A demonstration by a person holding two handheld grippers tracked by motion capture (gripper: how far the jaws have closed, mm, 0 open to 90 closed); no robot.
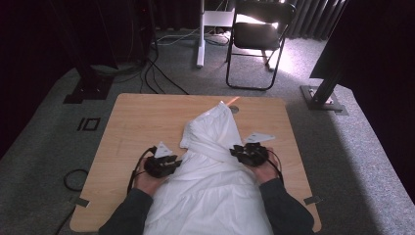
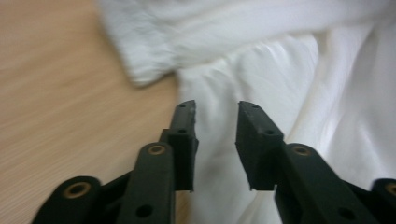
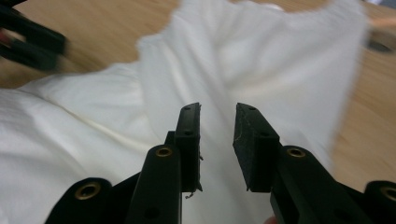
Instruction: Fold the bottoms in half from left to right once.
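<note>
A white garment lies crumpled on the wooden table, running from the near edge to a folded point near the far edge. My left gripper rests at the garment's left side, with its jaws pointing into the cloth. In the left gripper view the left gripper stands open above the white cloth, with nothing pinched. My right gripper sits at the garment's right side. Seen from its own camera, the right gripper is open over the cloth, and the left gripper is blurred at the top left.
A black folding chair and a white stand post are on the carpet beyond the table. Black stand bases flank the table and cables lie on the floor at the left. A small orange object lies at the table's far edge.
</note>
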